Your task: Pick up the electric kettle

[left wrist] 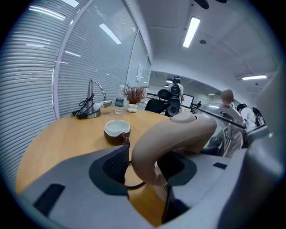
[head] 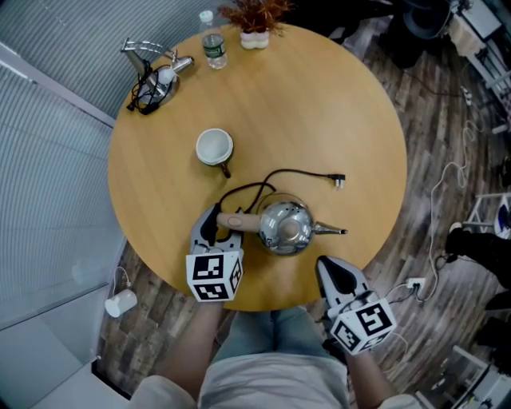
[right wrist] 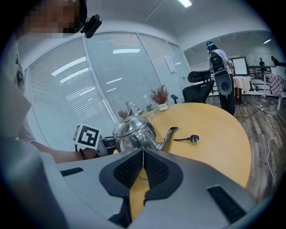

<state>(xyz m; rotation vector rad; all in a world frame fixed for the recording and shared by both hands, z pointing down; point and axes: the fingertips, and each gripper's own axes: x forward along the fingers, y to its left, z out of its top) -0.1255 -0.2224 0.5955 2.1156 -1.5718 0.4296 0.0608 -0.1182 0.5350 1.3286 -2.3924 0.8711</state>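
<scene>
A shiny steel electric kettle (head: 286,226) stands on the round wooden table (head: 351,112) near its front edge, spout pointing right. Its beige handle (head: 242,223) sticks out to the left. My left gripper (head: 217,222) has both jaws around that handle (left wrist: 165,138), pads pressed to its sides, the kettle body (left wrist: 223,120) just beyond. My right gripper (head: 331,272) hovers at the table's front edge, right of the kettle (right wrist: 132,129) and apart from it; the right gripper (right wrist: 143,167) is shut, pads together with nothing between them.
The kettle's black cord loops behind it to a plug (head: 338,180). A white-and-brown cup (head: 214,148) sits behind the kettle. A metal stand (head: 152,76), water bottle (head: 212,48) and small plant (head: 255,24) line the far edge. Cables lie on the floor at right.
</scene>
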